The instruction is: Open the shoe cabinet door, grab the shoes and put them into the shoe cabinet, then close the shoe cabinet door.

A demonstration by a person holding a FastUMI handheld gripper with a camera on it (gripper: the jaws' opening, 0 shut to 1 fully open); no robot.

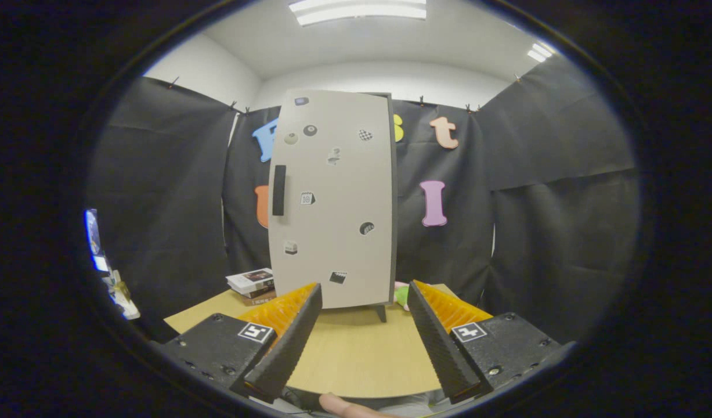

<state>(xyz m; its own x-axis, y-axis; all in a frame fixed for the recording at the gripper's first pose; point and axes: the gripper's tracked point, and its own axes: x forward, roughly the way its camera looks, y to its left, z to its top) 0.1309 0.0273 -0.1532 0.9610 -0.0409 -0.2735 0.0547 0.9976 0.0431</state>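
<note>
A tall shoe cabinet (332, 197) stands on the wooden surface (356, 354), its door (338, 232) closed, just beyond the tool (364, 296). The tool's fingers are spread apart, holding nothing. Stacked books (252, 284) lie beside the cabinet.

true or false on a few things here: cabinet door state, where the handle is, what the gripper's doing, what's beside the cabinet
1. The shoe cabinet door is shut. True.
2. The dark handle sits on the door's right edge. False: it is on the left edge.
3. The gripper is shut on the handle. False: its fingers are spread apart, holding nothing, with the cabinet beyond them.
4. A stack of books lies on the table left of the cabinet. True.
5. The door face is plain. False: several small stickers dot it.
</note>
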